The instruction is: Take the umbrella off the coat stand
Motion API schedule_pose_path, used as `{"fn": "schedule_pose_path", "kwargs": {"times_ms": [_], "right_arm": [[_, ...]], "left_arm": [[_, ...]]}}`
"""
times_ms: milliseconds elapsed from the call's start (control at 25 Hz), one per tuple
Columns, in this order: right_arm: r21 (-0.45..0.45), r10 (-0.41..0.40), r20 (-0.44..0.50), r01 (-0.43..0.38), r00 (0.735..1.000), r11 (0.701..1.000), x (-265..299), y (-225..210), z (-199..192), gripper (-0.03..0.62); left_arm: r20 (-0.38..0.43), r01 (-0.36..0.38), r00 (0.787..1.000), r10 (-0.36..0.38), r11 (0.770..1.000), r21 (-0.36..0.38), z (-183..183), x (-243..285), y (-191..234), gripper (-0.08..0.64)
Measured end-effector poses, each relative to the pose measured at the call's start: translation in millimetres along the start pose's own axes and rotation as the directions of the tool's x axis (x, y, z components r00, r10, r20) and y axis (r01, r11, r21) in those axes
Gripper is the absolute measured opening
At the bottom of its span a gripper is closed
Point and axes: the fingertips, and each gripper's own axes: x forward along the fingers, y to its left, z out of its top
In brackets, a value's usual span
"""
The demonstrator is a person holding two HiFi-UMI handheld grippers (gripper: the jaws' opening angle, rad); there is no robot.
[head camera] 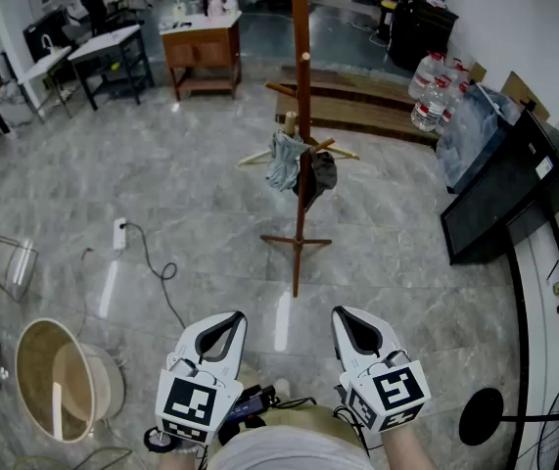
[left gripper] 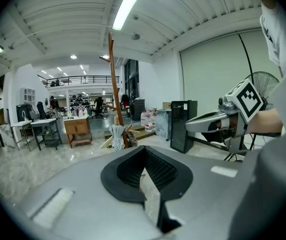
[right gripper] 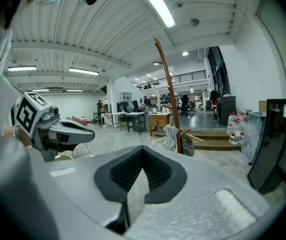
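The wooden coat stand [head camera: 301, 86] rises from the marble floor ahead of me, its cross foot further down. On its pegs hangs a folded pale grey-blue umbrella [head camera: 284, 160] with a light wooden handle on top, next to a dark bag [head camera: 323, 172]. My left gripper [head camera: 228, 319] and right gripper [head camera: 346, 316] are low in the head view, side by side, well short of the stand, both shut and empty. The left gripper view shows the stand [left gripper: 114, 84] and umbrella [left gripper: 116, 136] far off; the right gripper view shows the umbrella [right gripper: 170, 138] beyond the shut jaws.
A round woven bin [head camera: 64, 380] stands at lower left with a power strip [head camera: 119, 233] and its cable nearby. To the right are a black cabinet [head camera: 509, 184], water bottles [head camera: 436, 91] and a fan base [head camera: 485, 417]. Behind the stand lie a wooden platform [head camera: 357, 106] and a wooden cabinet [head camera: 201, 52].
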Motion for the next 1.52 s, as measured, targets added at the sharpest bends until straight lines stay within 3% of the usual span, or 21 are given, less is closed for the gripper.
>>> {"fn": "schedule_pose_path", "kwargs": {"times_ms": [920,1040,1120,1160,1520], "right_arm": [[0.01,0.02,0.041,-0.02,0.999,1.0,-2.4,10.6,8.1,0.002],[0.005,0.027,0.054,-0.027,0.998,1.0,-2.7,13.1,9.6,0.002],[0.007,0.042,0.054,-0.042,0.998,0.999,-2.8,15.2,10.5,0.088],[0.009,0.046,0.054,-0.046,0.997,0.999,-3.1,15.6,11.2,0.098],[0.02,0.05,0.058,-0.051,0.997,0.998,-0.7,13.3,10.4,0.123]], "left_arm": [[0.024,-0.022,0.999,0.021,0.999,0.025,5.4,-5.6,2.7,0.005],[0.035,-0.021,0.999,0.021,1.0,-0.003,2.5,-6.3,2.8,0.078],[0.04,-0.02,0.999,0.02,1.0,-0.005,4.8,-6.6,1.9,0.1],[0.042,-0.019,0.999,0.019,1.0,0.001,7.1,-6.7,1.2,0.106],[0.057,-0.024,0.998,0.024,1.0,-0.002,11.3,-6.3,1.6,0.115]]}}
